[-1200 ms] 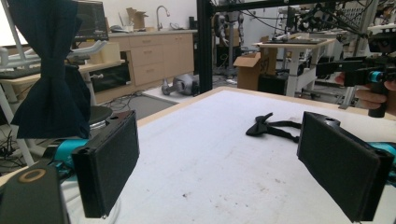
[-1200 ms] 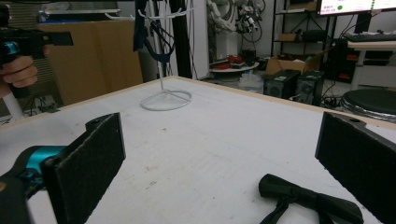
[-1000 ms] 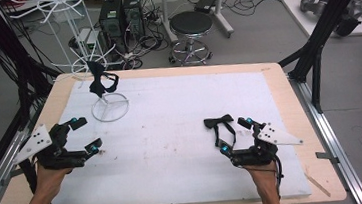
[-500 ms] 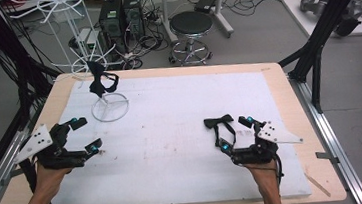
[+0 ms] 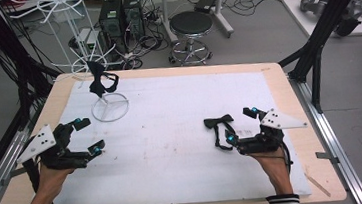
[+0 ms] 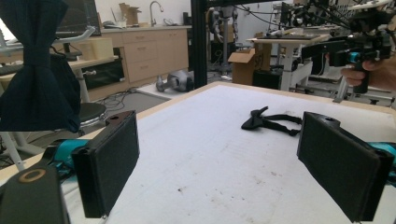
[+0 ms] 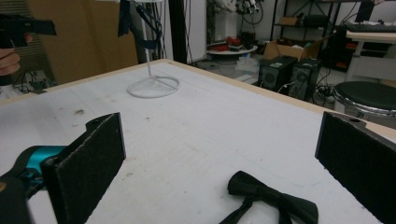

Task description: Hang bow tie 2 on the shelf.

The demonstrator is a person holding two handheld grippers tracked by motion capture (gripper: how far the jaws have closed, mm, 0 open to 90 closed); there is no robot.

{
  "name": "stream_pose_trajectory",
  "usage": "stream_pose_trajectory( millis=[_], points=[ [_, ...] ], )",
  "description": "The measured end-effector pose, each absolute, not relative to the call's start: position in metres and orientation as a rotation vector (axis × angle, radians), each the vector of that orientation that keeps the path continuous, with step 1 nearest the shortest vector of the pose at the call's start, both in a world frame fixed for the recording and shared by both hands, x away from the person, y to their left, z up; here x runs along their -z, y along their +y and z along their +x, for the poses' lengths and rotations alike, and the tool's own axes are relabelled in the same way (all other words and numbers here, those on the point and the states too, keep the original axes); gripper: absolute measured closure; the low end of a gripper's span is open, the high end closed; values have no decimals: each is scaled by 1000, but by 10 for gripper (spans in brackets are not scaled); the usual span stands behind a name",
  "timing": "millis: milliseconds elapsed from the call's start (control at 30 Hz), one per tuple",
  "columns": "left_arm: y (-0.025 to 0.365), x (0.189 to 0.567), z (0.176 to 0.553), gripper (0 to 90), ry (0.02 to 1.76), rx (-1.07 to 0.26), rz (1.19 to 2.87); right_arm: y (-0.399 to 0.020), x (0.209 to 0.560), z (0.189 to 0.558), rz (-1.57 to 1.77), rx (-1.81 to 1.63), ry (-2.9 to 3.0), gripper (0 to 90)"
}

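Black bow tie [image 5: 219, 122] unmoved; right gripper [image 5: 241, 126], left gripper [image 5: 88, 136] fingers remain released.

Counted 2 bow ties: one [image 5: 218, 122] flat on the mat, one [image 5: 97, 78] hung on the 1 wire stand [image 5: 110, 108]. 2 grippers.

Matt black cloth bow tie [image 5: 218, 122], white wire stand [image 5: 110, 108]

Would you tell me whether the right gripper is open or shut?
Open: the right gripper has its jaws wide apart, with the bow tie lying flat between them, untouched.
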State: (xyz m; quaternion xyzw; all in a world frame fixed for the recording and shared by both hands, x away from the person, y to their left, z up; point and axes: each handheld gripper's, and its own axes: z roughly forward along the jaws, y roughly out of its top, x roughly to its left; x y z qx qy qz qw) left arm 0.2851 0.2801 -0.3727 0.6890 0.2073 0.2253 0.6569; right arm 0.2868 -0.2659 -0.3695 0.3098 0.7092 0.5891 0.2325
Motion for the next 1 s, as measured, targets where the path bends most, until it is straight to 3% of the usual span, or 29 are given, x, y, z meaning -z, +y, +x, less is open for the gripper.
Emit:
stream_pose_trajectory(
  millis=[1000],
  points=[
    [273,377,287,134,454,-485,1603,-279,350,359,779,-1313,2312,12]
  ],
)
